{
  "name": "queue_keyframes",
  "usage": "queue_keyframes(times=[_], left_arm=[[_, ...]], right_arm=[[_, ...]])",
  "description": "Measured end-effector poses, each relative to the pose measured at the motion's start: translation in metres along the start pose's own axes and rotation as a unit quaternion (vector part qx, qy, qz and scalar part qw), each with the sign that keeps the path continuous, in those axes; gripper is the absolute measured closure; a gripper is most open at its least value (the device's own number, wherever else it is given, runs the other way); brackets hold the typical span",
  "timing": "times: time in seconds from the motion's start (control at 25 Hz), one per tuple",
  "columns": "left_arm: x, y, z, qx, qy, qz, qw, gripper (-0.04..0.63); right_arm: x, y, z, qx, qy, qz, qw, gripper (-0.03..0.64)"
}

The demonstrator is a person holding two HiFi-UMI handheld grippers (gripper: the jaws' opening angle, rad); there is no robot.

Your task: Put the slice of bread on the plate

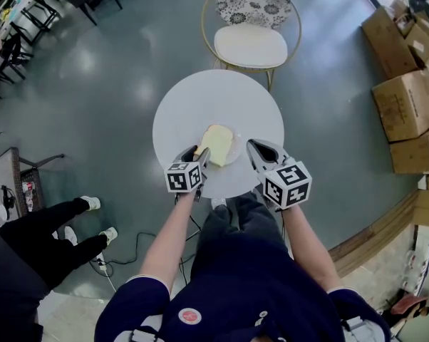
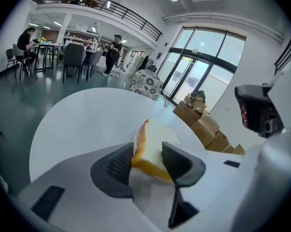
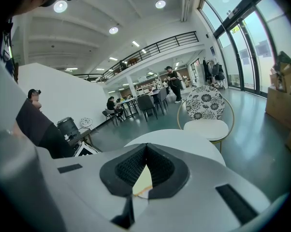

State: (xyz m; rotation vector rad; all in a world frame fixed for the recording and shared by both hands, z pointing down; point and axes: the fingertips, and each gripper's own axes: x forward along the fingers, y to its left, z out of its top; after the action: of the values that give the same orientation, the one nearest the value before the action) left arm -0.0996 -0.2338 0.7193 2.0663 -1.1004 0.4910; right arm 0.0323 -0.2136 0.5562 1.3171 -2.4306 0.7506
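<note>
A slice of bread (image 1: 216, 143) with a golden crust lies on a small white plate (image 1: 235, 150) at the near side of the round white table (image 1: 200, 98). My left gripper (image 1: 199, 154) reaches it from the near left. In the left gripper view the bread (image 2: 152, 146) sits between the spread jaws of the left gripper (image 2: 148, 153), tilted with its crust edge against the left pad (image 2: 119, 163); the right pad does not press on it. My right gripper (image 1: 252, 148) hovers just right of the plate. Its jaws are shut, tips together and empty (image 3: 145, 149).
A gold-framed chair (image 1: 251, 41) with a floral back stands behind the table. Cardboard boxes (image 1: 407, 84) are stacked at the right. A bystander's legs in black (image 1: 50, 234) and a floor cable (image 1: 122, 251) are at the near left.
</note>
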Motion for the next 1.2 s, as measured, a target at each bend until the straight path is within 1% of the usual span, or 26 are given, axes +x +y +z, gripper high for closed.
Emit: queue_keyframes(times=[0.28, 0.4, 0.68, 0.76, 0.84, 0.92, 1.08, 1.16, 1.2], left_arm=[[0.003, 0.005, -0.001, 0.012, 0.012, 0.015, 0.9997, 0.403], [0.002, 0.008, 0.001, 0.029, 0.017, 0.028, 0.9990, 0.390], [-0.020, 0.008, 0.018, 0.042, -0.005, 0.039, 0.9983, 0.390], [-0.031, 0.003, 0.024, 0.045, -0.010, 0.034, 0.9984, 0.390], [-0.043, -0.009, 0.031, 0.047, -0.019, 0.015, 0.9986, 0.391], [-0.057, -0.023, 0.042, 0.049, -0.036, -0.005, 0.9981, 0.394], [-0.088, -0.050, 0.067, 0.072, -0.083, -0.027, 0.9935, 0.545], [-0.103, -0.065, 0.081, 0.090, -0.106, -0.041, 0.9895, 0.588], [-0.109, -0.074, 0.087, 0.098, -0.116, -0.049, 0.9871, 0.588]], right_arm=[[-0.002, -0.003, -0.001, 0.001, 0.001, -0.005, 1.000, 0.612], [-0.003, -0.004, 0.000, 0.001, 0.000, -0.007, 1.000, 0.612], [-0.011, -0.004, 0.005, 0.002, -0.011, -0.006, 1.000, 0.612], [-0.013, -0.004, 0.006, 0.003, -0.016, -0.006, 1.000, 0.612], [-0.016, -0.004, 0.006, 0.005, -0.021, -0.006, 1.000, 0.612], [-0.018, -0.004, 0.008, 0.009, -0.025, -0.005, 1.000, 0.612], [-0.019, 0.002, 0.016, 0.013, -0.040, 0.001, 0.999, 0.612], [-0.020, 0.008, 0.021, 0.010, -0.048, 0.007, 0.999, 0.612], [-0.021, 0.012, 0.024, 0.007, -0.052, 0.011, 0.999, 0.612]])
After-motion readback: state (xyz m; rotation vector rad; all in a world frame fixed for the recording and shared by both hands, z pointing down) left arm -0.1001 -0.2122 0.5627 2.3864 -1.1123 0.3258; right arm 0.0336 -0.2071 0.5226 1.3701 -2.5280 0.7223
